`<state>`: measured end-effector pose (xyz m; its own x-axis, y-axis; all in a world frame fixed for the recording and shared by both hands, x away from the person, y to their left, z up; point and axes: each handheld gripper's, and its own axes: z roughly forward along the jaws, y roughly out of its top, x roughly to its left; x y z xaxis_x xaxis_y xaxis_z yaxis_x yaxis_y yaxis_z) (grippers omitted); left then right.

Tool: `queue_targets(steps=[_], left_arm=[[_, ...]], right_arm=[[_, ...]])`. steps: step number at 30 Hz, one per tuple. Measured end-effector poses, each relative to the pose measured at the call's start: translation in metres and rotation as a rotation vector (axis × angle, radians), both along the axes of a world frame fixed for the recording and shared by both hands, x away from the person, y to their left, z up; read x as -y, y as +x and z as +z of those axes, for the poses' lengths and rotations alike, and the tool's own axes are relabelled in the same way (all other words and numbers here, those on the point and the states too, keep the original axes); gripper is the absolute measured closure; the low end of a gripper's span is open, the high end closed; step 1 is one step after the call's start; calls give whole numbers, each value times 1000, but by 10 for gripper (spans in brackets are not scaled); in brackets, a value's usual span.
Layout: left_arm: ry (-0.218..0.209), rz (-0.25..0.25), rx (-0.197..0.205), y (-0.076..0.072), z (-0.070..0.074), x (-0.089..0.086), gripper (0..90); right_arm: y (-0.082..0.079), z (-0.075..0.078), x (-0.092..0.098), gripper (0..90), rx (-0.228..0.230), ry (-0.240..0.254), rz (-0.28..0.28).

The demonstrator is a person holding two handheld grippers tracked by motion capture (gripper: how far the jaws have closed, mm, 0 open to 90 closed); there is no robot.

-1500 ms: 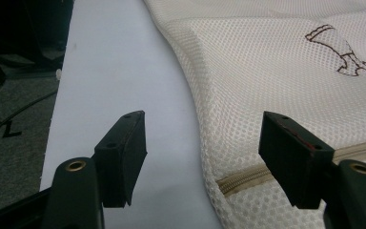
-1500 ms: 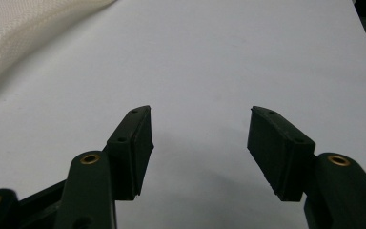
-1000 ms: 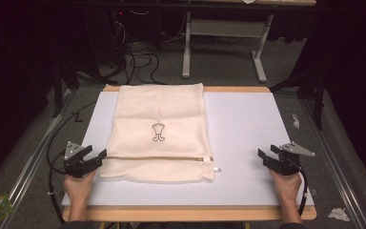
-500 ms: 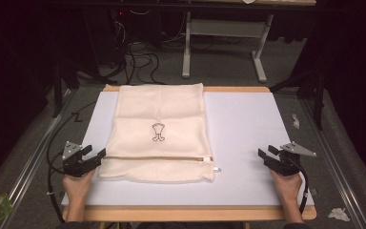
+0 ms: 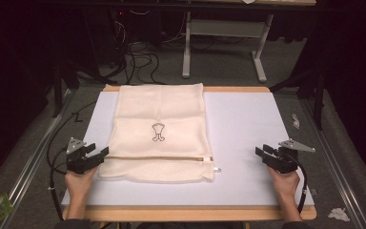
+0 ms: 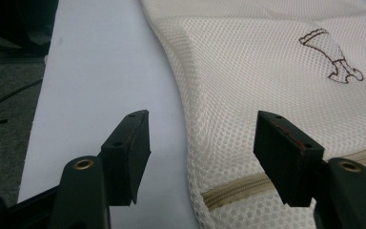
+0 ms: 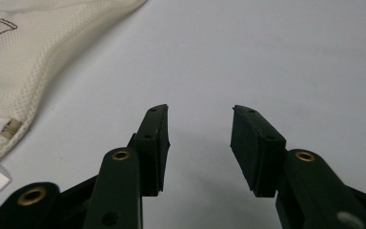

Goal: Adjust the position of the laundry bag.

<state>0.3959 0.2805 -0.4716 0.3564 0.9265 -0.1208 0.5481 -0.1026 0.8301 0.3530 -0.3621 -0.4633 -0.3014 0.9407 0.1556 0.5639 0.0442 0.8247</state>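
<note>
lying flat, mesh bag point(image 5: 159, 133) zipped; left claw point(image 5: 100, 153) spread, right claw point(image 5: 261, 151) narrowing, empty.

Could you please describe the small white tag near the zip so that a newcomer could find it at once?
Start at the white board on the table, then the cream mesh bag lying on its left half. Follow the beige zip to its right end: the white tag pokes past the bag's edge there, plain, unlike the mesh.

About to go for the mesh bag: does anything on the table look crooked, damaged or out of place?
Nothing stands out. The mesh bag lies flat and square on the white mat, its zipper closed along its length. The bag's far end overhangs the mat's far edge slightly. No spill or tear is visible.
</note>
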Motion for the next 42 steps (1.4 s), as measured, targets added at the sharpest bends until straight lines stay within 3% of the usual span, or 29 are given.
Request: queue_targets(steps=[2,3,5,7,12,15,18,21,26,30,33,36,40,42], left_arm=[[0,1,-5,2,1,1,371],[-15,6,-25,5,3,2,366],[-12,19,-48,9,5,5,346],[-2,14,-46,10,7,8,349],[20,2,-73,14,8,11,340],[18,0,-69,15,11,11,343],[25,-14,-74,16,9,12,341],[38,-19,-106,19,4,16,328],[10,-17,-93,20,7,17,333],[19,-10,-111,22,5,15,336],[38,-16,-120,22,5,16,336],[21,-11,-104,22,5,16,337],[37,0,-113,24,3,18,377],[34,-2,-97,24,4,18,388]], right_arm=[[1,1,-2,577,1,-4,6],[5,3,-10,574,-20,-2,12],[10,5,-16,573,-36,-34,22],[15,8,-23,571,-44,-44,36],[21,11,-30,560,-32,-13,51],[24,12,-36,555,-41,-29,67],[24,12,-47,589,-7,-84,86],[27,8,-56,597,-30,-67,109],[33,9,-78,607,-47,-62,155],[41,14,-92,611,-49,-58,180],[48,13,-105,608,-83,-55,204],[53,13,-118,607,-96,-59,237],[61,11,-128,602,-121,-74,246],[62,11,-133,598,-129,-57,249]])
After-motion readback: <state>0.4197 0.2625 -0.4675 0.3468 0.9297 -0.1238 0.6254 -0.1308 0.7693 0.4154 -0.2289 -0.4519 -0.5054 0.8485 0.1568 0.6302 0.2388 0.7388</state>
